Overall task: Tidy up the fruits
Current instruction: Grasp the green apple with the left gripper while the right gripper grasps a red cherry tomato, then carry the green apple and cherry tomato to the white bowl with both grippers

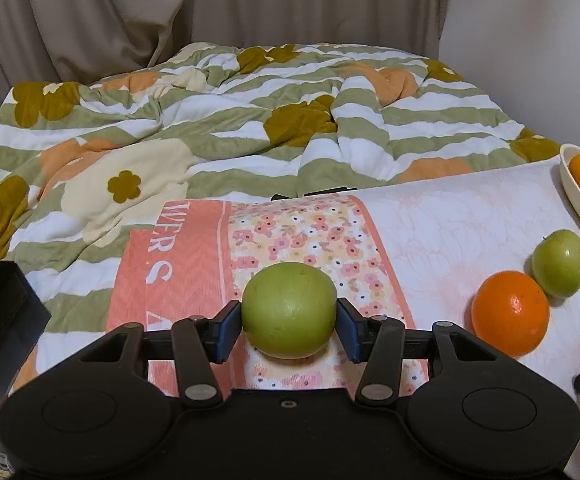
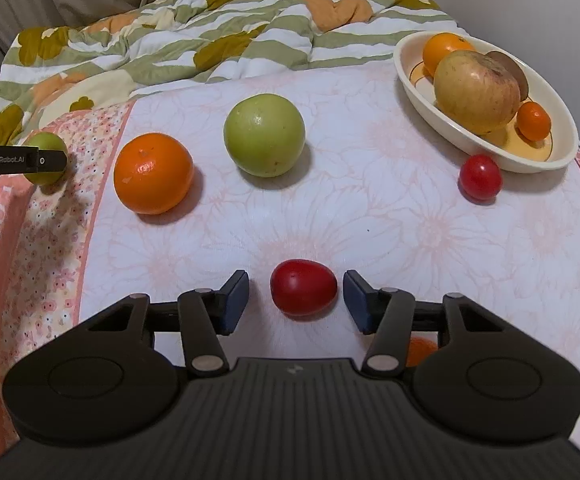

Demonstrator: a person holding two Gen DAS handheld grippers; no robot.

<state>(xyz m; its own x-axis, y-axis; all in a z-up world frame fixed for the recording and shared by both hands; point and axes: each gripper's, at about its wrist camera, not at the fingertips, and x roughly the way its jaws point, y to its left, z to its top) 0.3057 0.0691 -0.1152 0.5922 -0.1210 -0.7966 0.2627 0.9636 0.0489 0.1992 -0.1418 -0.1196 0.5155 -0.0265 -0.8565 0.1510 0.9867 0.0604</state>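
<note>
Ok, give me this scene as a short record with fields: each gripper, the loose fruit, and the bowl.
left gripper: shut on green apple, fingers pressing both its sides
right gripper: open, red fruit between its fingers, gaps either side
loose on cloth: orange, second green apple, small red fruit
bowl: cream, oval, holds a yellow-red apple and two oranges
surface: floral cloth beside a striped quilt
</note>
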